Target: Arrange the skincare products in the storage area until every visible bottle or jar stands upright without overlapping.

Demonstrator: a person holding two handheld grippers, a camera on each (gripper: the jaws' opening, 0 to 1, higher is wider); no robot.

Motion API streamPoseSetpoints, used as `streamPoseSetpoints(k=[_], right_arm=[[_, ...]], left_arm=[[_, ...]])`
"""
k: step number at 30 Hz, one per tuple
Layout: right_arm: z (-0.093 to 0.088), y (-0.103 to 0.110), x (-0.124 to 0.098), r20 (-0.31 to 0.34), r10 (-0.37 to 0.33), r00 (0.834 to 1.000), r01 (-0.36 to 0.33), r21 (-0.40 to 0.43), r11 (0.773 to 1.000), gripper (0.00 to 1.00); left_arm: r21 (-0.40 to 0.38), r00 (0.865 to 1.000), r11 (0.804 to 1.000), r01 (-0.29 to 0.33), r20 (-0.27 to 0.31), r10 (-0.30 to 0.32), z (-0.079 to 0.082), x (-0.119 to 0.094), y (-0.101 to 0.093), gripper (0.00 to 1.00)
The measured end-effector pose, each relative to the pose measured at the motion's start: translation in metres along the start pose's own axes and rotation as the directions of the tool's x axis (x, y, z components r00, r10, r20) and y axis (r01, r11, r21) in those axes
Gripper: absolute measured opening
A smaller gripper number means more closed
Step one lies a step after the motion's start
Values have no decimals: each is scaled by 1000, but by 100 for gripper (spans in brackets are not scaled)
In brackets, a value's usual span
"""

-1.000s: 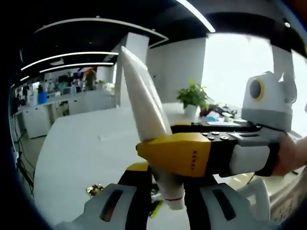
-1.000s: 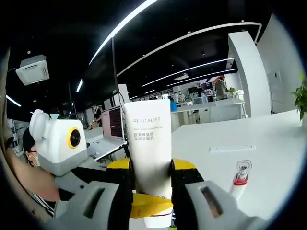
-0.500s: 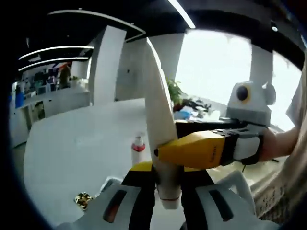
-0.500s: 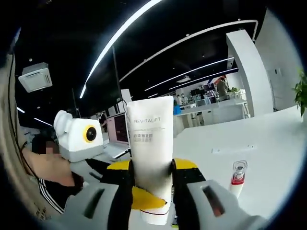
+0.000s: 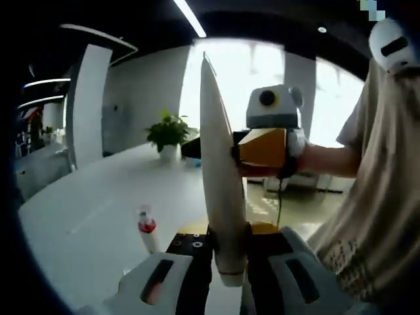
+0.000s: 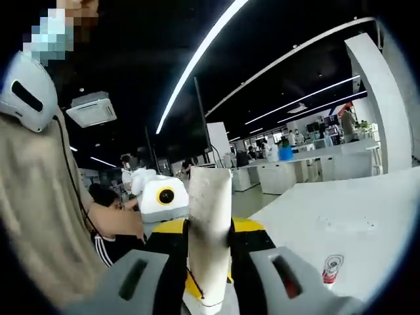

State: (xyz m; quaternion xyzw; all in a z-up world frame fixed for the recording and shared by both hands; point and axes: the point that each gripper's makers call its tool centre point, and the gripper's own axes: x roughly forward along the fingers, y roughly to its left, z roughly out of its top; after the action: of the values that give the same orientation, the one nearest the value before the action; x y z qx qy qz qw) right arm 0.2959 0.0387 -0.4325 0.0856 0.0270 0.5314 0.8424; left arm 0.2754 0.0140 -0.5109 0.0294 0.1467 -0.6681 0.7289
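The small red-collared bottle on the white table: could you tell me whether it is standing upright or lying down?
Upright. In the left gripper view the small bottle stands on its base on the white table, clear cap on top, apart from the white tube.

Left gripper view looks up along its jaws, v. close on the tube (image 5: 222, 197), facing a window wall w/ a plant (image 5: 168, 131). Right gripper view looks along its jaws, equally close on the tube (image 6: 209, 230), facing the office interior. Both share the tube, white table (image 5: 85, 223) (image 6: 328, 223) and small bottle (image 5: 147, 228) (image 6: 330, 269).

Was an open-plan office: long white table (image 5: 79, 216), dark ceiling with strip lights (image 6: 203, 49), white desk rows (image 6: 308, 172), monitor (image 6: 180, 134), potted plant (image 5: 167, 134).
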Motion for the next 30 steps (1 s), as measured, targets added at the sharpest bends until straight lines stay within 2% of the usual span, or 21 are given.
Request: streamPoseSetpoints(k=[3,8,12,16,24,30], right_arm=[[4,2,-2,-17,33,999,-34,-40,999,20],[8,11,-6,3,144,990,-144,4,990,15],[3,17,-8,-39,201,979,-202,-5,979,12],[3,21,-8,-46,230,972,-232,-43,972,8],[4,27,-8,-67,259,963,-265,-94,960,7],[-9,28,-4,-87,255,963,-263,-98,960,7]], left_arm=[[-5,999,999,35,3,-35,2,2,-5,16],[-4,993,993,114,-10,-114,1,2,-16,16],[15,989,989,145,-37,-145,-2,2,-21,16],[36,989,989,141,-40,-140,-3,3,-20,18],[96,987,986,138,-99,-129,-1,6,-19,19],[146,975,980,139,-195,-109,-14,6,-14,19]])
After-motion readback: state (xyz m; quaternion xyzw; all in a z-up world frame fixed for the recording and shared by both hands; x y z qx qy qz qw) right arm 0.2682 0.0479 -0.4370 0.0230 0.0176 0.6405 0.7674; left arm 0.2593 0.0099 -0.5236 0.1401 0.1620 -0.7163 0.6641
